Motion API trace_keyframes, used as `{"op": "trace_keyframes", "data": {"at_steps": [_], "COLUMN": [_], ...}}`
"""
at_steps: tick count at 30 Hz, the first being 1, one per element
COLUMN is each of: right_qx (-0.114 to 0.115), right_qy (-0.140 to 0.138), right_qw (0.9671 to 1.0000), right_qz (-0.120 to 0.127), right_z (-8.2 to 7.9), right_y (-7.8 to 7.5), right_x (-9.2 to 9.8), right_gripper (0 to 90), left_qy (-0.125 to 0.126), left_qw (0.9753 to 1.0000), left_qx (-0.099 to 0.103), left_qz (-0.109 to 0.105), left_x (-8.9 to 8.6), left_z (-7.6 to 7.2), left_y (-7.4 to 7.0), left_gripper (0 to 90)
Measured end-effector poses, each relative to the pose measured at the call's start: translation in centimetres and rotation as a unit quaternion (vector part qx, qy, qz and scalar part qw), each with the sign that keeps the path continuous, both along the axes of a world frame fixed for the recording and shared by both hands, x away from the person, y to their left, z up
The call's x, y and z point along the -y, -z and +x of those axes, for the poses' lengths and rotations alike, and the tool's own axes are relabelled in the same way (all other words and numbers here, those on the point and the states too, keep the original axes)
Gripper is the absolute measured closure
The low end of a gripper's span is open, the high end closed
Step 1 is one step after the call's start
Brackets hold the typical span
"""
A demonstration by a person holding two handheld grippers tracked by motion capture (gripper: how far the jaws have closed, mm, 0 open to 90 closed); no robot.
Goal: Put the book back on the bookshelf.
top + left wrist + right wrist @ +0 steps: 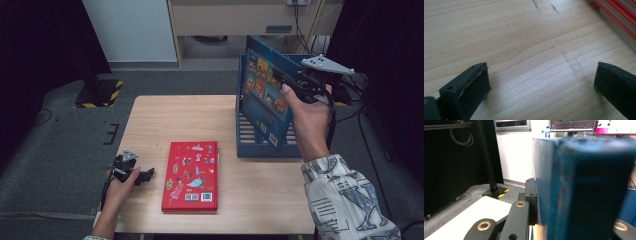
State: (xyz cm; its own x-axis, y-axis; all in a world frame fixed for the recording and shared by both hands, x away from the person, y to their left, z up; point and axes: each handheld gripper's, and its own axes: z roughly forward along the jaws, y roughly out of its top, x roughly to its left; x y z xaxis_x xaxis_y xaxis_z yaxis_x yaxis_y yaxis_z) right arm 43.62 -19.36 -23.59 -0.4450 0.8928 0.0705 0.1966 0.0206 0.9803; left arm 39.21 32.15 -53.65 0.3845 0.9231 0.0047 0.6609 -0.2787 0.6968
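Two picture books: your right gripper (295, 86) clamps the blue hardcover book (264, 90) above the blue slatted file rack (250, 131), upper right; the red hardcover book (191, 175) lies flat, centre. Your left gripper (146, 175) gapes empty on bare wooden table (165, 115), lower left.

The blue picture book (264, 92), its cover set with small coloured illustrated panels and a white barcode patch low down, stands upright and tilted in the upper right of the high view, lifted over the blue slatted file rack (250, 135). In the right gripper view its blurred blue spine (584, 192) fills the centre and right.
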Motion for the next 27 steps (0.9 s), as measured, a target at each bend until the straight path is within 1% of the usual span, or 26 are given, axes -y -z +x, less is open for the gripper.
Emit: {"op": "trace_keyframes", "data": {"at_steps": [7,11,19,24,27], "right_qx": [-0.009,-0.009,-0.016,-0.012,-0.009], "right_qy": [0.013,0.021,0.041,0.051,0.058], "right_qw": [0.9999,0.9997,0.9990,0.9986,0.9982], "right_qz": [0.007,0.010,0.008,0.011,0.012], "right_z": [1.6,2.3,4.1,5.1,5.3], "right_y": [0.8,1.1,1.9,2.4,2.6], "right_x": [-0.3,-0.7,-1.4,-1.8,-2.1], "right_gripper": [81.6,81.7,81.6,81.7,81.7], "left_qy": [0.000,0.001,0.001,0.002,0.003], "left_qw": [1.0000,1.0000,1.0000,1.0000,1.0000], "left_qx": [0.000,0.000,0.000,0.000,0.000], "left_qz": [0.000,0.000,0.000,0.000,0.000], "left_x": [0.0,0.0,0.0,0.1,0.1], "left_z": [0.0,0.0,0.0,0.1,0.1], "left_y": [0.0,0.0,0.0,0.0,0.0], "left_gripper": [0.0,0.0,0.0,0.0,0.0]}}
